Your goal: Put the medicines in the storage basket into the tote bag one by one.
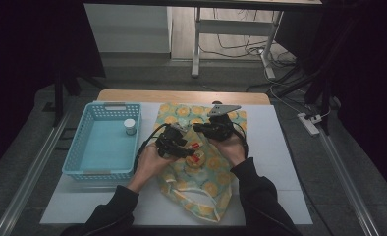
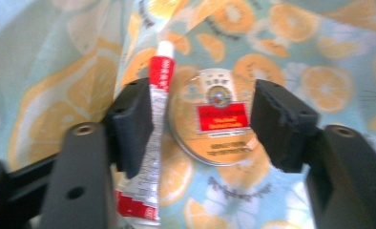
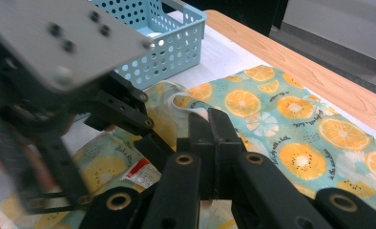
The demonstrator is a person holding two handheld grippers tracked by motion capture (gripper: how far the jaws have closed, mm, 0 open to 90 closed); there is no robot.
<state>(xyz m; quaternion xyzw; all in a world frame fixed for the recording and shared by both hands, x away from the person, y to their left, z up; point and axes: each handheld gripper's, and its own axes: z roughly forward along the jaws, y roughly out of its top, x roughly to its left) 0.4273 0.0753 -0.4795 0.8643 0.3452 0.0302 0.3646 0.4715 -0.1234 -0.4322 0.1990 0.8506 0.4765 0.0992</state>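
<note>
A cloth bag (image 1: 208, 184) printed with orange slices lies on the white table cover. On it rest a round gold tin (image 2: 219, 119) with a red label and a red-and-white tube (image 2: 157, 138). My left gripper (image 2: 200, 95) hangs over them with its jaws apart: the tin shows between the pads and the tube runs along the left pad (image 2: 131, 124). From above, the left gripper (image 1: 189, 150) points at the red items (image 1: 197, 156). My right gripper (image 3: 209, 117) is shut, and the bag's raised rim (image 3: 191, 106) meets its tips. It sits just beyond the left gripper (image 1: 201, 129).
A light blue perforated basket (image 1: 100, 172) stands left of the bag and holds a small white jar (image 1: 129, 126). The white cover (image 1: 280, 162) has bare room to the right. The wooden table edge (image 1: 181, 96) runs along the far side.
</note>
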